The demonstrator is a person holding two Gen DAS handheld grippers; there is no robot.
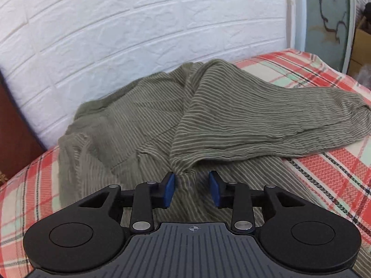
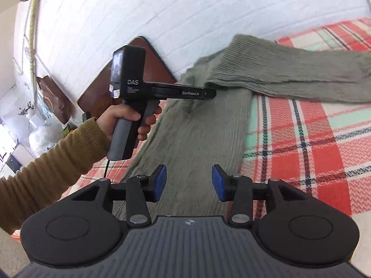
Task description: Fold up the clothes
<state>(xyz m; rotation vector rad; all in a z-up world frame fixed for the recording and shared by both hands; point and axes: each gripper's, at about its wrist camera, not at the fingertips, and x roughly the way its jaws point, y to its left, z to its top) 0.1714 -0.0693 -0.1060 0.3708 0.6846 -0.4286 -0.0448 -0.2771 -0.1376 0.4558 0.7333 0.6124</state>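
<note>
A: Where does the garment lie?

B: The olive striped garment [image 1: 208, 115] is spread on the plaid blanket [image 1: 324, 169] that covers the bed, with its far end bunched against the white brick-pattern wall [image 1: 139, 23]. One long part is folded across the rest and runs toward the right edge of the bed; a second long part reaches down toward the near edge.

A: And the left gripper?

B: The left gripper [image 1: 192, 190] hangs low over the cloth with its blue pads [image 1: 170, 191] set apart. A puckered corner of the folded-over part sits just beyond the left pad, right at its tip; whether they touch I cannot tell. Nothing is clamped between the pads.

A: Does the other camera show it?

B: Yes. In the right wrist view a hand [image 2: 129, 121] in a mustard knit sleeve [image 2: 46, 164] holds the left gripper's grip, and its black nose reaches to the fold of the garment [image 2: 289, 78].

A: The right gripper?

B: The right gripper [image 2: 189, 183] is spread wide too, holding nothing, poised above the strip of cloth that runs toward the near edge. A dark wooden headboard [image 2: 129, 88] stands against the wall at the left end of the bed.
</note>
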